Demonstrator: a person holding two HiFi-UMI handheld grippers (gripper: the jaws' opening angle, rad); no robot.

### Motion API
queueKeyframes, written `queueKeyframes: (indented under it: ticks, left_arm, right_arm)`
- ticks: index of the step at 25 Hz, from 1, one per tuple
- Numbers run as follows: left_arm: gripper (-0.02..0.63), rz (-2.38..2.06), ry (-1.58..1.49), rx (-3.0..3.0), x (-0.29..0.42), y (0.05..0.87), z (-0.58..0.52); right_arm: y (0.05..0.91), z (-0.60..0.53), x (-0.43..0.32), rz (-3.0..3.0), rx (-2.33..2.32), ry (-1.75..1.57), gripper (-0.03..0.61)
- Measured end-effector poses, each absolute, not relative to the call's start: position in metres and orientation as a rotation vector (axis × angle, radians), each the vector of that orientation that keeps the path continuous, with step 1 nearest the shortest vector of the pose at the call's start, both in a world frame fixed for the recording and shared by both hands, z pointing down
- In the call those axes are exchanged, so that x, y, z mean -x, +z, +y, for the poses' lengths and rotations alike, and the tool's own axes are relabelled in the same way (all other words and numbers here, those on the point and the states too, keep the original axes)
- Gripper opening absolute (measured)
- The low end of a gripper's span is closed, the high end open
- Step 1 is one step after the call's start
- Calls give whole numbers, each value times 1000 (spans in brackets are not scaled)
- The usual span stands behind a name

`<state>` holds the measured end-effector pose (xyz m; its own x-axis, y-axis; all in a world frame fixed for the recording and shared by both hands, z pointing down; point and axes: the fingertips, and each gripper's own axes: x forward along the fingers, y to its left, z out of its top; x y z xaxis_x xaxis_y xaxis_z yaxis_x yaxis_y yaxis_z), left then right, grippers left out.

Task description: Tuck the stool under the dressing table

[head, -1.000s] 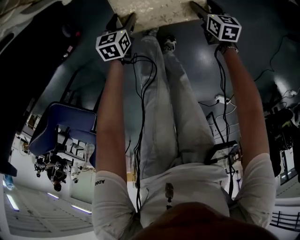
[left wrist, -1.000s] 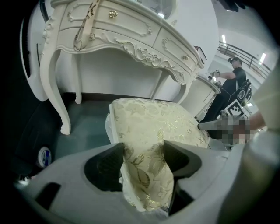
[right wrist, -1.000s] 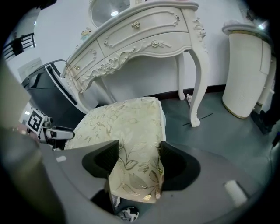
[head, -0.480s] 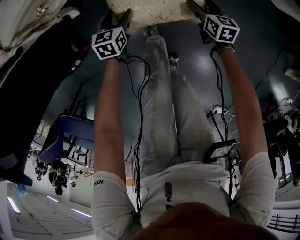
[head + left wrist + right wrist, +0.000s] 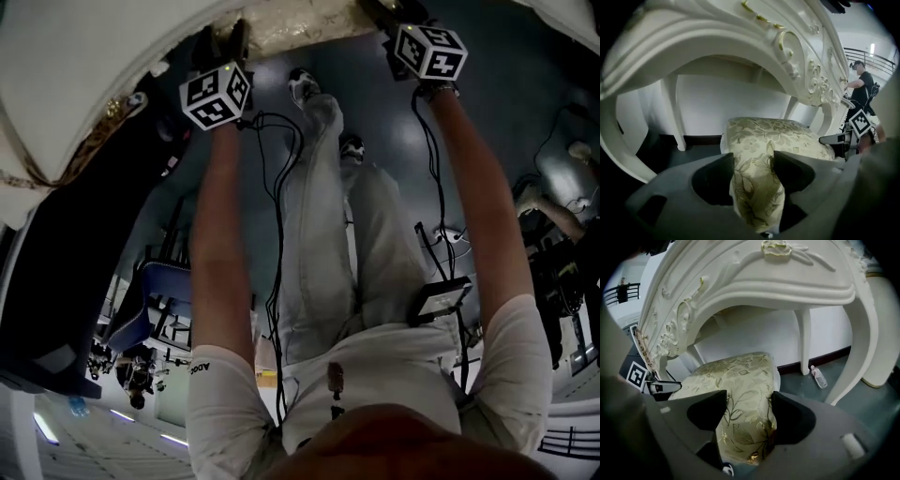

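The stool (image 5: 778, 136) has a cream cushion with a gold leaf pattern. It stands in the knee space of the white carved dressing table (image 5: 740, 42). My left gripper (image 5: 754, 168) clamps the cushion's near left corner, the fabric bunched between its closing jaws. My right gripper (image 5: 749, 411) is shut on the near right corner of the stool (image 5: 731, 376), under the dressing table's (image 5: 778, 277) arch. In the head view only a strip of the stool (image 5: 300, 23) shows at the top, between my left gripper (image 5: 225, 42) and right gripper (image 5: 389, 14), and the dressing table (image 5: 84, 84) fills the upper left.
A table leg (image 5: 675, 112) stands left of the stool and another table leg (image 5: 805, 338) right of it. A plastic bottle (image 5: 818, 377) lies on the floor by that leg. A blue chair (image 5: 155, 300) is behind me on the left. A person (image 5: 860, 86) stands beyond the table's far end.
Both grippers and the stool have travelled forward together. The white dressing table has come into the head view at upper left, and less of the stool's seat shows at the top edge.
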<state>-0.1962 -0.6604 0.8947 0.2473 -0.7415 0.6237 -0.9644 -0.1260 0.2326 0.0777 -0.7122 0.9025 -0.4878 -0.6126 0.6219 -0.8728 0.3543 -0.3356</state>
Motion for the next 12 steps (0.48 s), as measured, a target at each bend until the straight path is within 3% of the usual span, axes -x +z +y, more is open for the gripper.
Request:
queueKeyframes:
  ticks: [12]
  left_arm:
    - [276, -1613, 375, -1932, 206, 891, -722]
  right_arm:
    - [890, -788, -63, -2292, -1297, 848, 319]
